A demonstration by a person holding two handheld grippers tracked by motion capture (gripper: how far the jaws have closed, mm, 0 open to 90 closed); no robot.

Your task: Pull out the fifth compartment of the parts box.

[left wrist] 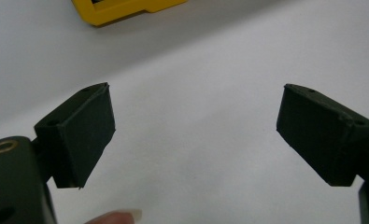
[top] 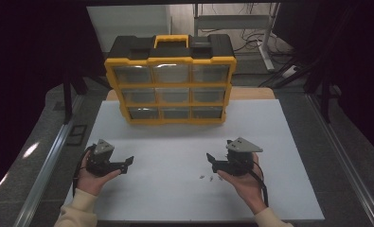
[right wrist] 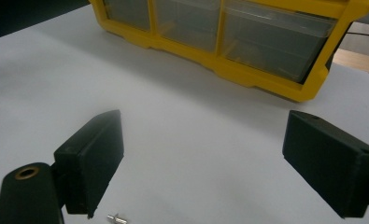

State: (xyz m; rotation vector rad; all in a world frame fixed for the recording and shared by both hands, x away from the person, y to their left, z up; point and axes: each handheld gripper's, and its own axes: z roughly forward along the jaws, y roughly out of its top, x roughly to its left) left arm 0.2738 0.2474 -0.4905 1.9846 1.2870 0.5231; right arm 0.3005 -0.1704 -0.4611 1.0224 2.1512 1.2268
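Note:
A yellow and black organizer case (top: 170,82) with clear drawers stands upright at the back middle of the white table (top: 175,142). My left gripper (top: 127,164) rests low at the front left, held in a hand, jaws pointing right. In its own view the left gripper (left wrist: 196,135) is open with only bare table between the jaws. My right gripper (top: 211,161) sits at the front right, jaws pointing left. Seen in the right gripper view, it (right wrist: 201,154) is open and holds nothing. A few small metal screws (top: 207,178) lie just in front of it; one screw (right wrist: 117,218) lies near its left jaw.
The case's lower drawers (right wrist: 266,42) face the right gripper, and a yellow corner of the case (left wrist: 121,9) lies ahead of the left gripper. A fingertip (left wrist: 121,215) pokes in at the bottom. Metal rails (top: 47,165) flank the table; cables (top: 255,40) lie behind.

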